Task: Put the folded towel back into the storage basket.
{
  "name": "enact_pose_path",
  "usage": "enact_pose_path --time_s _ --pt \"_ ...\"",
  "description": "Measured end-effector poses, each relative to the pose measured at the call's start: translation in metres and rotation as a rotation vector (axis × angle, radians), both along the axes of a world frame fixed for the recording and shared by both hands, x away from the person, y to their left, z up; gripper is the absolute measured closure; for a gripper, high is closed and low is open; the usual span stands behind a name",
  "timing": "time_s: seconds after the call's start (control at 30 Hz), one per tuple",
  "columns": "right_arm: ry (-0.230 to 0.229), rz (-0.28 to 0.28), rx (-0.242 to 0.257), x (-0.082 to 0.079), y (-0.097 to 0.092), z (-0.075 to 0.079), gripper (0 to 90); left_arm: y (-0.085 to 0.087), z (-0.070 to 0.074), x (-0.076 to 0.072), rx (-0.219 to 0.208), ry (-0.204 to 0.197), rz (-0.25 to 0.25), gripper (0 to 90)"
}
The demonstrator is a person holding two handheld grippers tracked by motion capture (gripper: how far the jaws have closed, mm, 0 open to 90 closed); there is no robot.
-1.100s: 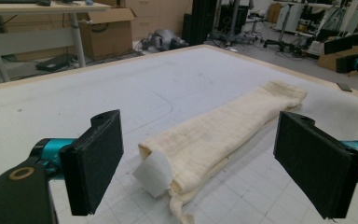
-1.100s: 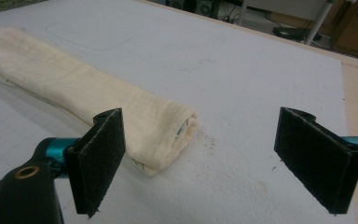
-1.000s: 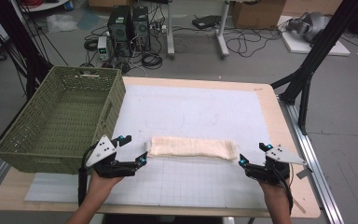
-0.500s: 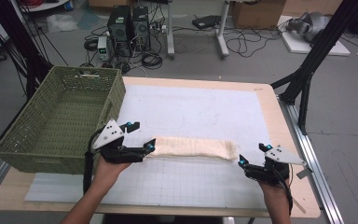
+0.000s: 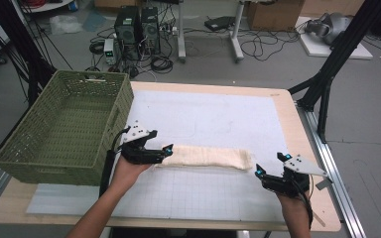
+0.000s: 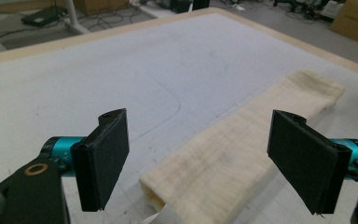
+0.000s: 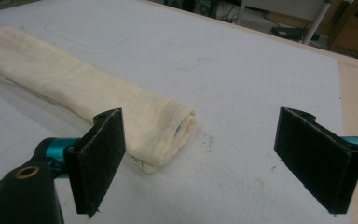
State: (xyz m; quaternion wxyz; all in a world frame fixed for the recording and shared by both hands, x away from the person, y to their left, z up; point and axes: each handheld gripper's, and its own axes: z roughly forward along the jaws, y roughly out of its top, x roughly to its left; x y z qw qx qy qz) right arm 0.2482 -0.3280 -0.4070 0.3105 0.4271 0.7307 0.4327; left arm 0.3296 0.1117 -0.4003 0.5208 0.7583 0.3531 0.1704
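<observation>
- Towel [image 5: 206, 157], cream-coloured and folded into a long narrow strip, lies flat on a white mat [image 5: 213, 119] that covers most of a wooden counter [image 5: 297, 129].
- Seen from the high view, the towel runs crosswise near the front-middle of the mat, with one short end toward each hand.
- At the towel's left end sits the left hand-held gripper [image 5: 164, 151], held by the person's left hand [image 5: 129, 166]; its tips reach that end of the towel.
- From the left gripper view, its two black jaws stand wide apart, and the towel's near end lies on the mat between them, closer to the right-side jaw; whether either jaw touches the cloth cannot be told.
- Just beyond the towel's right end is the right hand-held gripper [image 5: 268, 166], held by the person's right hand [image 5: 292, 193], low over the mat.
- From the right gripper view, its jaws are also spread wide, holding nothing; the towel's folded end lies just ahead of the left-side jaw, apart from the right-side one.
- To the left of the towel, a green woven basket [image 5: 109, 129] stands on the counter's left edge, just beside the left hand-held gripper.
</observation>
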Motion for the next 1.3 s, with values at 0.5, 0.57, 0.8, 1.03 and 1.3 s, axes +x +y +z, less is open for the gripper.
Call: enact_pose_path --time_s 0.5,0.57,0.8,1.03,1.3 --pt "0.010 0.003 0.014 0.000 0.000 0.000 15.0 -0.009 -0.035 0.012 0.134 0.138 0.020 23.6" --pt "0.009 0.005 0.012 0.000 0.000 -0.001 15.0 -0.009 -0.037 0.013 0.147 0.149 0.028 24.2" --pt "0.012 0.005 0.026 0.000 0.000 -0.001 15.0 -0.014 -0.044 0.013 0.219 0.189 0.006 29.6" --pt "0.012 0.004 0.033 0.001 0.000 -0.001 15.0 -0.018 -0.044 0.011 0.256 0.195 0.012 39.6" --pt "0.013 0.001 0.034 0.000 -0.001 -0.001 15.0 -0.021 -0.043 0.007 0.237 0.205 -0.044 67.9"
